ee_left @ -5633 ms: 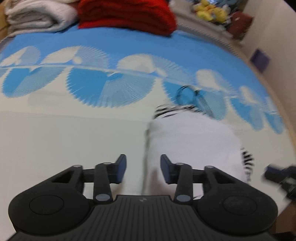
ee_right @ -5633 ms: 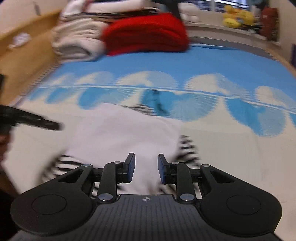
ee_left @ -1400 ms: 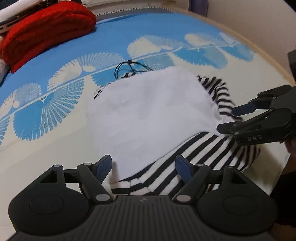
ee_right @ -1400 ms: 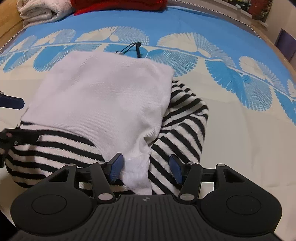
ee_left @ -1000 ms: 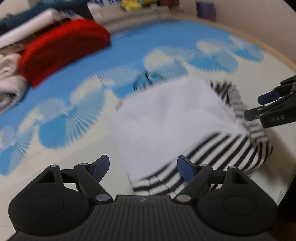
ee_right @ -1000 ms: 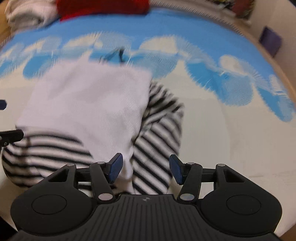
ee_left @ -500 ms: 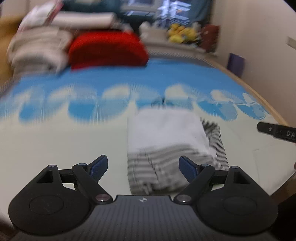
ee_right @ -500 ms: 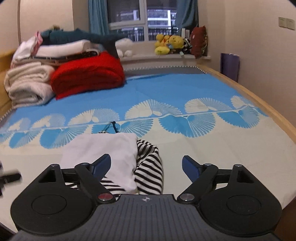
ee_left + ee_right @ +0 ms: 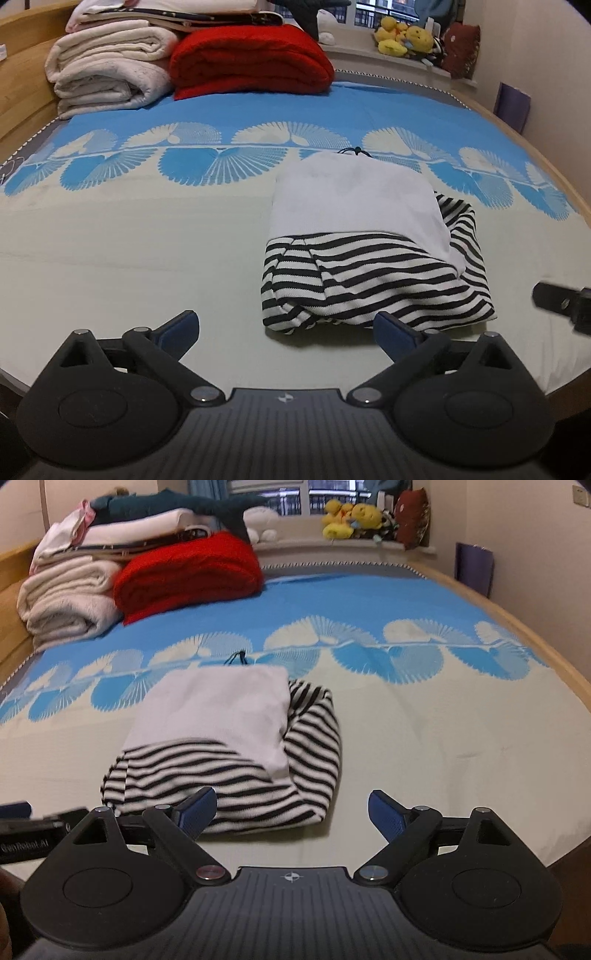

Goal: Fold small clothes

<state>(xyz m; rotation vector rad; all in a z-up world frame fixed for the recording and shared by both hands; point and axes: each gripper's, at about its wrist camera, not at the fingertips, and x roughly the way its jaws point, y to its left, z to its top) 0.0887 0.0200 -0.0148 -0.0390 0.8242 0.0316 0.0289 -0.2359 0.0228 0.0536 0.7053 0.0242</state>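
Observation:
A small white and black-striped garment lies folded in a compact bundle on the bed, with the white panel on top and striped parts at the front and right. It also shows in the right wrist view. A thin black cord pokes out at its far edge. My left gripper is open and empty, held back near the bed's front edge, just short of the bundle. My right gripper is open and empty, also pulled back in front of the bundle. Its tip shows at the right of the left wrist view.
A stack of folded cream blankets and a folded red blanket sit at the head of the blue and cream bedspread. Plush toys line the window sill. A wooden bed rail runs along the right.
Both grippers have pulled back and up from the garment and opened wider. The garment now lies alone as a folded bundle. The views have steadied.

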